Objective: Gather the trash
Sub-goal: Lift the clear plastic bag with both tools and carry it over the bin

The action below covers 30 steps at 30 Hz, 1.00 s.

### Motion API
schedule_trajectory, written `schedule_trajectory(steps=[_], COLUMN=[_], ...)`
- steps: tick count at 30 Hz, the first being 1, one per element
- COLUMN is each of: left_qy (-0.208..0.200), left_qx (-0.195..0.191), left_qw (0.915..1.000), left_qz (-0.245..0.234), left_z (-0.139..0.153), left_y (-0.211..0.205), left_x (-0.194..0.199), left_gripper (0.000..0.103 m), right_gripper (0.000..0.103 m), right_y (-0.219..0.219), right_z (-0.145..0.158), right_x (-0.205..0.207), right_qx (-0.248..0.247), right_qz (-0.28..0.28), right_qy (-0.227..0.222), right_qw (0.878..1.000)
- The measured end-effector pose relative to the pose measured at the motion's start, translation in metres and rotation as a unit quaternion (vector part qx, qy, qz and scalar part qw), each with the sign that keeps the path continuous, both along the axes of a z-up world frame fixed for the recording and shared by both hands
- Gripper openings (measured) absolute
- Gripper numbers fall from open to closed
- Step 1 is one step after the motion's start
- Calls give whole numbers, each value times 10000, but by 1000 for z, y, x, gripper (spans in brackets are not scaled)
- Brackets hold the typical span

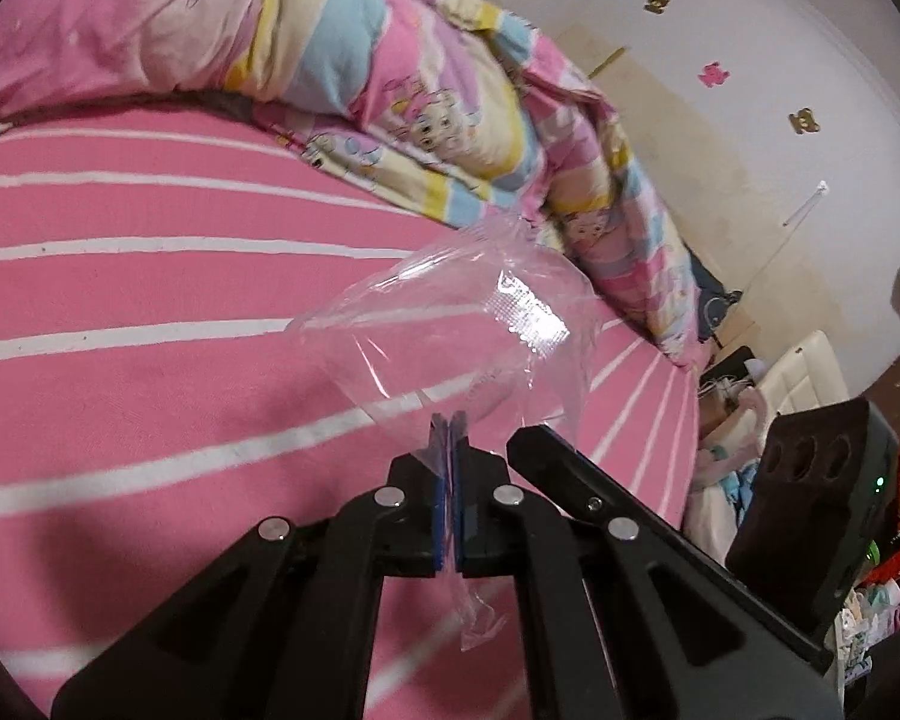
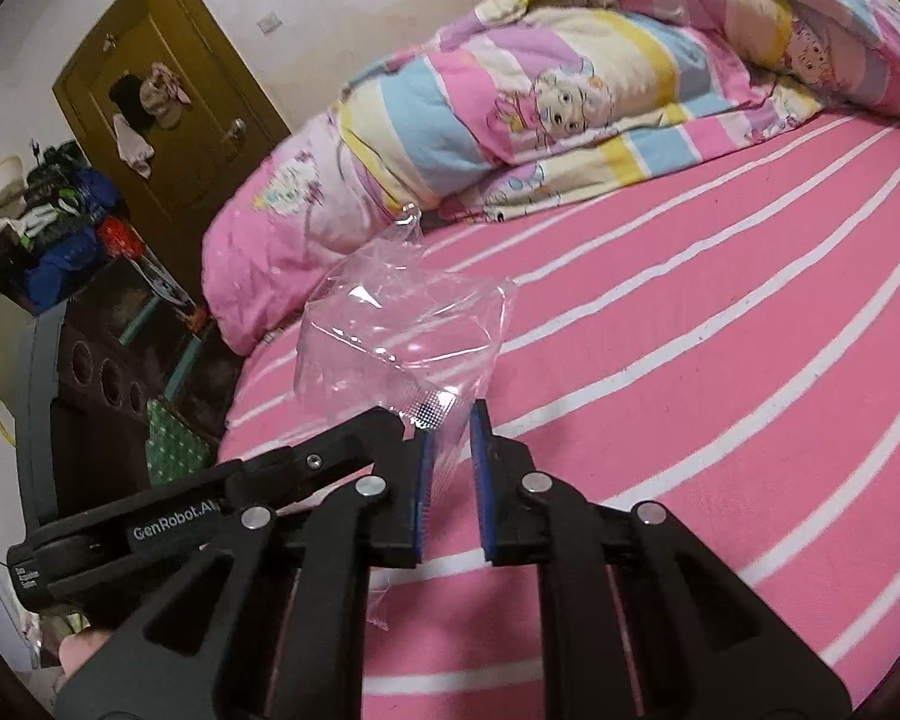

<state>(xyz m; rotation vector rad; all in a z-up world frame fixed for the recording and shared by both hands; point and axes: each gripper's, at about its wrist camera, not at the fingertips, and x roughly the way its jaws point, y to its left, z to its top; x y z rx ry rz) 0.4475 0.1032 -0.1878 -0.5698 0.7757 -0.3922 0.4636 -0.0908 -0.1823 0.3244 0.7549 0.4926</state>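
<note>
Plastic bag [image 1: 450, 324], clear and crumpled, hangs just above the pink striped bedsheet [image 1: 150, 312] at the centre of both wrist views, its puffed body reaching toward the cartoon-print quilt [image 1: 426, 102] in the upper part of the frame. It looks almost weightless, limp and slick, likely to slide or tear if pulled, so a pinch on a gathered edge seems the safest hold. The left gripper [image 1: 449, 426] has its blue pads pressed together on one corner of the film, with a loose tail of plastic trailing below the jaws. The right gripper [image 2: 451, 414] stands with its jaws narrowly apart; film lies between the pads and seems bunched against the left-hand one, though whether both press on it cannot be told. Both grippers slant downward over the bed, side by side, the right one's finger showing in the lower right of the left view
</note>
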Motion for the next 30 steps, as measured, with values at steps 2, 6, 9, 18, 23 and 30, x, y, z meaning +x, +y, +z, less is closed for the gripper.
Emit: schedule_trajectory(steps=[2, 6, 9, 18, 23, 30], left_qy=[-99, -129, -67, 55, 122, 340], left_qx=[73, 124, 1, -42, -60, 48], left_qw=[9999, 9997, 9995, 9956, 9891, 9734], left_qz=[-61, -194, -324, -934, -1468, -2267], left_z=[12, 30, 42, 76, 85, 78], left_y=[-10, -33, -51, -136, -198, -285], left_x=[-15, -49, -78, -160, -209, -269], left_gripper=[1, 1, 1, 1, 1, 1], right_gripper=[12, 11, 10, 10, 10, 10], right_y=[-7, -30, -44, -120, -175, -251], right_z=[14, 38, 51, 87, 99, 92], right_x=[-17, -57, -79, -189, -264, -353], right_qx=[-9, -39, -139, -291, -288, -324], right_qz=[-75, -203, -246, -784, -1298, -1993], right_qy=[-61, -17, -47, -89, -48, 211], right_qw=[10000, 9998, 9996, 9965, 9911, 9792])
